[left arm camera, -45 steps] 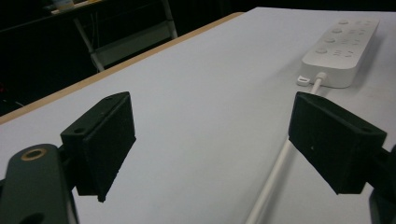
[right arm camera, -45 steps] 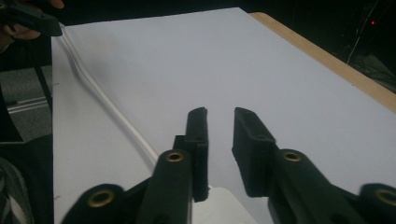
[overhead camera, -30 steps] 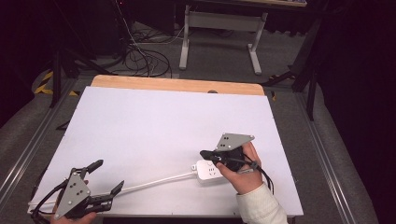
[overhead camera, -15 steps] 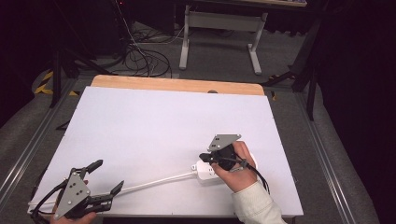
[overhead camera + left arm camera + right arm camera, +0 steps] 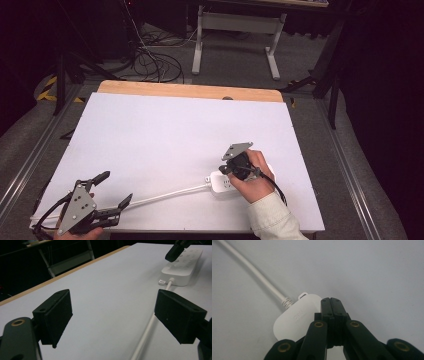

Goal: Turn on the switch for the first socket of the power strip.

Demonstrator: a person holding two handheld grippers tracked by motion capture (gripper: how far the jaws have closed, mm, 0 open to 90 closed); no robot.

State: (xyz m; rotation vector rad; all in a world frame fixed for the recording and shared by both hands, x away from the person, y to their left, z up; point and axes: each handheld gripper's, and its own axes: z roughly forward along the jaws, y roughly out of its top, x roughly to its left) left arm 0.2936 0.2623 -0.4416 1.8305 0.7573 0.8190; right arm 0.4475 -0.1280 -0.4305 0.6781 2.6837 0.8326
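Note:
A white power strip (image 5: 218, 184) lies on the white table (image 5: 175, 130) at the front right. Its white cable (image 5: 165, 194) runs left toward the front edge. My right gripper (image 5: 223, 171) is shut with nothing between its jaws, and its tip is down over the strip's cable end. In the right gripper view the shut gripper (image 5: 330, 300) covers part of the strip (image 5: 295, 317), beside the cable (image 5: 254, 272). My left gripper (image 5: 115, 187) stands open at the front left, straddling the cable. In the left gripper view this gripper (image 5: 120, 312) frames the cable (image 5: 147, 332) and the strip (image 5: 183, 265).
A wooden strip (image 5: 190, 91) edges the far side of the table. Beyond it on the floor lie loose black cables (image 5: 150, 60) and a grey metal stand (image 5: 235, 30). Metal rails run along both table sides.
My right gripper has tipped down and drawn nearer, so its shut tip is now over the power strip's end. The strip and my left gripper have not moved.

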